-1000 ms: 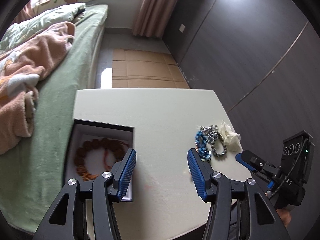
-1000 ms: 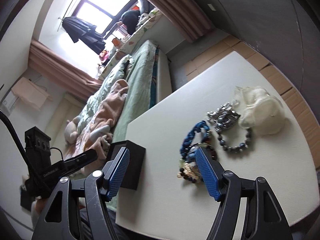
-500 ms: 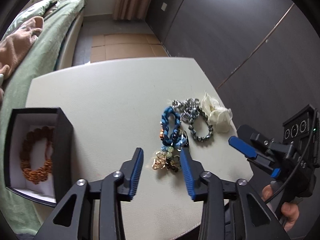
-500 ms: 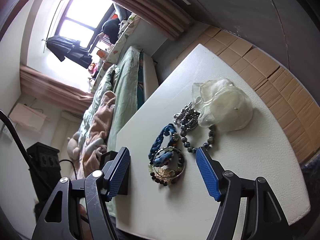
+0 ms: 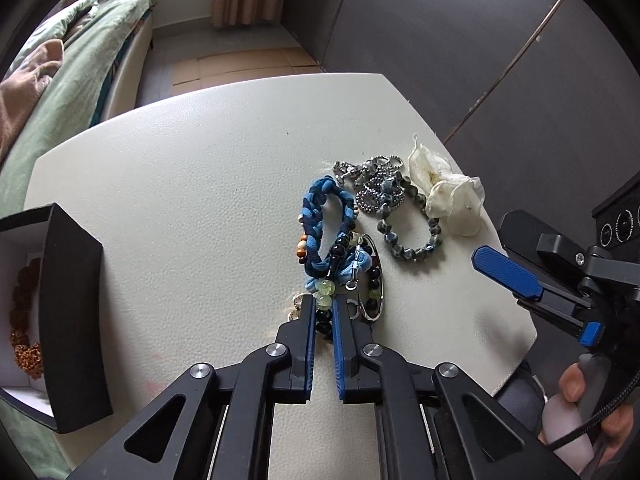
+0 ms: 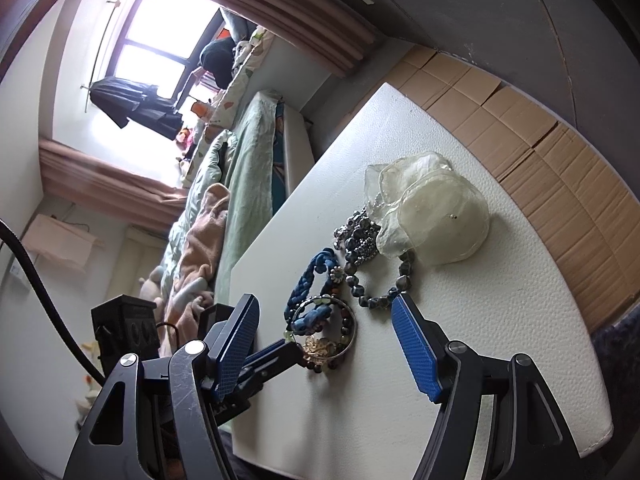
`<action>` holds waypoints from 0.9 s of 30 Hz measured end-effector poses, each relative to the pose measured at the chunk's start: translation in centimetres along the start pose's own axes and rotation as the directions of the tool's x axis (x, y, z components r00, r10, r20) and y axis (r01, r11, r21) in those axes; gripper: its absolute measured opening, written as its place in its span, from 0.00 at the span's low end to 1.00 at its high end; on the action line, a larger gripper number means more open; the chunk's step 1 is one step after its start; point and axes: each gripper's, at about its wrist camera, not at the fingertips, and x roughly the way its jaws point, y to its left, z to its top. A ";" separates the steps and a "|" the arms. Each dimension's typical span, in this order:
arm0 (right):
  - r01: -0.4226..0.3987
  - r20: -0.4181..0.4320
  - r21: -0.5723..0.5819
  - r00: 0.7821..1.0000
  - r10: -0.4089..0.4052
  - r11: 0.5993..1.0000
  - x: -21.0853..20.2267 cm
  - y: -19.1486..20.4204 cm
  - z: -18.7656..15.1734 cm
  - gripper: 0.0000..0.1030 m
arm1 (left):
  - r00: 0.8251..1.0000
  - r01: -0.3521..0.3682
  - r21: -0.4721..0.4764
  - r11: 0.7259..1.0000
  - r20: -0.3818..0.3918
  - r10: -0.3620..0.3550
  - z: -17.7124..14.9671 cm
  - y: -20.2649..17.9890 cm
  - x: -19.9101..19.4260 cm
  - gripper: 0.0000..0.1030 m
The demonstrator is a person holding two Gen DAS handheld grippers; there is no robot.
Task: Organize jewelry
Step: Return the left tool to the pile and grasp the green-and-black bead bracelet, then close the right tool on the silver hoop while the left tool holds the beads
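1. Now the left gripper point(image 5: 323, 314), low in the centre of the left wrist view, has its blue fingers drawn narrow around the near end of the mixed bead bracelet point(image 5: 362, 280); half a second ago those fingers stood wide, short of the heap.
2. That suggests the pick is made and the bracelet is ready to lift, though the blue braided bracelet point(image 5: 320, 224) lies across it and may drag along.
3. The right gripper point(image 6: 324, 344) hangs with fingers wide and empty at the bottom of its own view, near the grey bead bracelet point(image 6: 376, 284).
4. The black jewelry box point(image 5: 74, 312), at the left edge of the left view, stands open on the white table point(image 5: 192, 184) and holds a brown bead bracelet point(image 5: 24, 320); room remains beside it.
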 end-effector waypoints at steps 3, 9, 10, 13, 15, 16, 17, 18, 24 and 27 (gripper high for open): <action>-0.009 -0.010 -0.008 1.000 0.009 1.000 0.2 0.2 0.0 0.67 | 0.999 0.033 0.034 0.999 0.035 -0.034 0.0 -0.8 -1.1 0.08; -0.047 -0.024 -0.004 0.999 0.047 0.999 0.6 0.3 -0.1 0.67 | 0.993 0.100 0.064 0.993 0.050 -0.103 0.5 -2.1 -2.7 0.08; -0.056 -0.034 -0.005 0.998 0.056 0.998 0.8 0.4 -0.2 0.67 | 0.992 0.111 0.063 0.992 0.050 -0.114 0.4 -2.0 -2.9 0.08; -0.100 -0.068 -0.002 0.993 0.100 0.995 1.8 0.8 -0.4 0.67 | 0.989 0.139 0.051 0.989 0.045 -0.141 0.5 -2.0 -3.2 0.08; -0.127 -0.084 0.013 0.988 0.128 0.992 2.3 0.7 -0.5 0.66 | 0.987 0.155 0.043 0.987 0.043 -0.157 0.4 -1.9 -3.3 0.08; -0.141 -0.089 0.028 0.986 0.143 0.990 2.5 0.6 -0.6 0.66 | 0.985 0.164 0.039 0.986 0.042 -0.165 0.3 -2.1 -3.4 0.08; -0.154 -0.093 0.047 0.983 0.158 0.987 2.7 0.4 -0.6 0.66 | 0.984 0.173 0.034 0.984 0.039 -0.175 0.3 -2.1 -3.3 0.08; -0.167 -0.095 0.066 0.980 0.173 0.984 2.9 0.2 -0.6 0.66 | 0.982 0.184 0.029 0.983 0.035 -0.184 0.3 -2.1 -3.4 0.08; -0.222 -0.109 0.180 0.964 0.244 0.958 4.6 -0.9 -1.1 0.65 | 0.968 0.248 0.020 0.968 0.018 -0.249 -0.1 -2.9 -3.3 0.08; -0.220 -0.098 0.226 0.964 0.247 0.949 5.0 -1.6 -1.2 0.61 | 0.962 0.273 0.018 0.962 0.007 -0.274 -0.4 -3.1 -3.3 0.08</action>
